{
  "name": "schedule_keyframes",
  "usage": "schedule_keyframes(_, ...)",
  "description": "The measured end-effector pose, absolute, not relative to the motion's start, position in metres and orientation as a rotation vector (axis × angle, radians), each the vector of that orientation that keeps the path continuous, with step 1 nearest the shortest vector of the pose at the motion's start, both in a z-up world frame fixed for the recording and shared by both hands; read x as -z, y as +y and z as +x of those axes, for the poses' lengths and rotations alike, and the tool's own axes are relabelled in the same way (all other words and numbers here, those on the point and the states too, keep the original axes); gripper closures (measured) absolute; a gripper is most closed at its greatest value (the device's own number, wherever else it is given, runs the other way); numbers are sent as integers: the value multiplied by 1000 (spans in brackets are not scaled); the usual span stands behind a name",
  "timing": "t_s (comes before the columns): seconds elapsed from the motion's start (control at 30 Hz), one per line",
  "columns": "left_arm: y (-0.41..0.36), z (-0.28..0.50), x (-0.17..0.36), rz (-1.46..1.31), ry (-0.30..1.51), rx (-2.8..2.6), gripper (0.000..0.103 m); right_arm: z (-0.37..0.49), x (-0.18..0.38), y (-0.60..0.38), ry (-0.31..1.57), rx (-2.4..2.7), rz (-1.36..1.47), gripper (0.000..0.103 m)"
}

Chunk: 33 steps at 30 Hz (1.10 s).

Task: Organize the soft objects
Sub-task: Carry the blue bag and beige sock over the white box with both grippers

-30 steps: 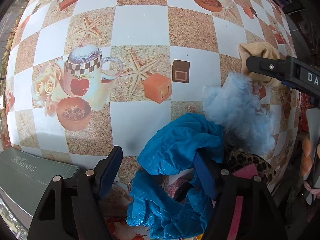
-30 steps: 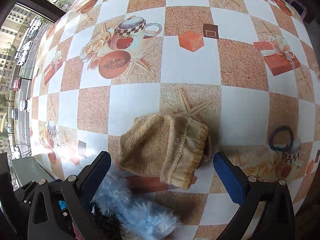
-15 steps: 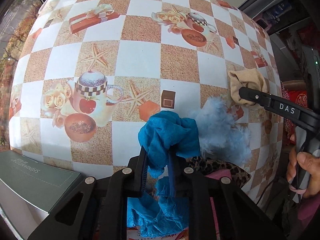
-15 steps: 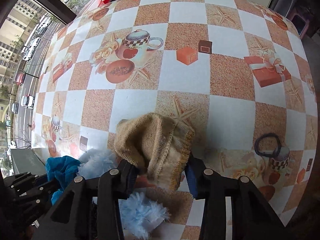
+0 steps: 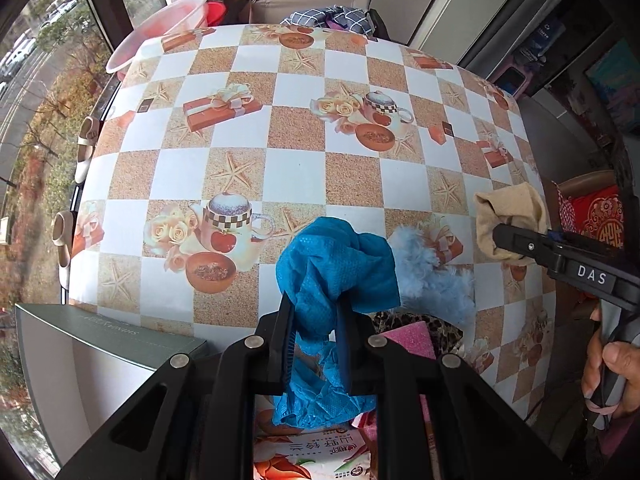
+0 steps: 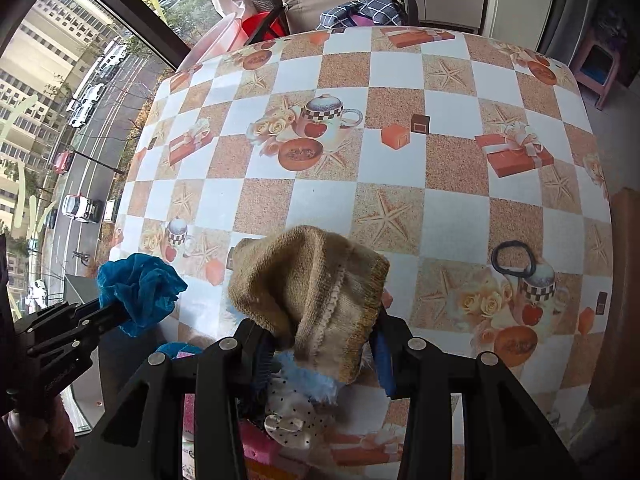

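Observation:
My left gripper point(image 5: 314, 322) is shut on a crumpled blue cloth point(image 5: 336, 268) and holds it lifted above the table; the cloth also shows in the right wrist view point(image 6: 138, 290). My right gripper point(image 6: 320, 344) is shut on a tan knitted cloth point(image 6: 308, 280), also lifted; it shows in the left wrist view point(image 5: 508, 216). A pale blue fluffy item point(image 5: 428, 276), a leopard-print piece point(image 5: 436, 326) and a pink sponge-like item point(image 5: 408, 338) lie on the table below. A white polka-dot bow point(image 6: 290, 420) lies under the right gripper.
The checkered tablecloth point(image 5: 352, 176) covers the table. A grey-green box point(image 5: 96, 344) stands at the near left edge. A black hair tie point(image 6: 514, 258) lies at the right. A pink plastic basin point(image 5: 160, 28) and a chair with clothes point(image 5: 332, 16) are beyond the far edge.
Both grippers closed on their cloths, the left on the blue one and the right on the tan one, then lifted them up and back from the table.

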State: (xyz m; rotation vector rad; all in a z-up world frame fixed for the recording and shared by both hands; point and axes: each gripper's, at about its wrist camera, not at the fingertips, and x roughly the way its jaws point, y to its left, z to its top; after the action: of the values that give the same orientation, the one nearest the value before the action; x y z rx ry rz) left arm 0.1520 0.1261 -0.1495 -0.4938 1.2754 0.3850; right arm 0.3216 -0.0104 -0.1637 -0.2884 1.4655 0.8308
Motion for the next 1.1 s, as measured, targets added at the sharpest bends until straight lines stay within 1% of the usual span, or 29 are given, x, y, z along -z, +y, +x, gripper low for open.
schedule_keyframes(0.27, 110, 118, 119, -466, 1233, -376, 84, 283, 136, -12, 1450, -870, -304, 60)
schedule_keyframes(0.57, 90, 73, 97, -448, 1201, -365, 84, 236, 103, -24, 1428, -894, -325, 60)
schedule_keyframes(0.87, 71, 33, 82, -426, 1189, -342, 84, 192, 74, -45, 1419, -897, -340, 60)
schedule_keyframes(1.1, 52, 7, 80, -380, 1203, -299, 84, 157, 62, -63, 1426, -890, -362, 60)
